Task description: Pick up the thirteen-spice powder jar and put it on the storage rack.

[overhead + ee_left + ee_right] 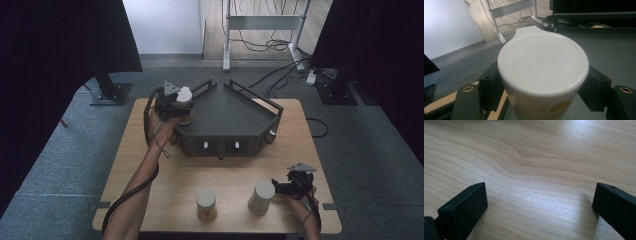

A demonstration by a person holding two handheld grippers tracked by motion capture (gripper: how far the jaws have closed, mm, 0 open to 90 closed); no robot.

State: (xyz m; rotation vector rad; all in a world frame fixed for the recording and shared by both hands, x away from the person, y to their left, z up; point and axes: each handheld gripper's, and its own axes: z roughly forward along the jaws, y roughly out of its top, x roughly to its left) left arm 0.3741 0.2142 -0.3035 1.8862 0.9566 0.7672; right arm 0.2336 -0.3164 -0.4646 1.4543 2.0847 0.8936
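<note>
The wooden worktop (165,175) carries a dark angular tray (225,117) against its far edge. At the tray's left corner the left gripper (176,106) pinches a white-lidded cup (543,75) between its jaws. Near the worktop's front right corner the right gripper (276,188) lies with jaws spread and empty, just beside a second cup (261,197); a third cup (206,204) stands at the front edge.

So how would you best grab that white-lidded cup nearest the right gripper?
Grip the cup around its side wall, below the wider lid, coming in level from the right, where the right gripper waits open. It stands upright and round, so flat jaws can likely pinch opposite sides.
</note>
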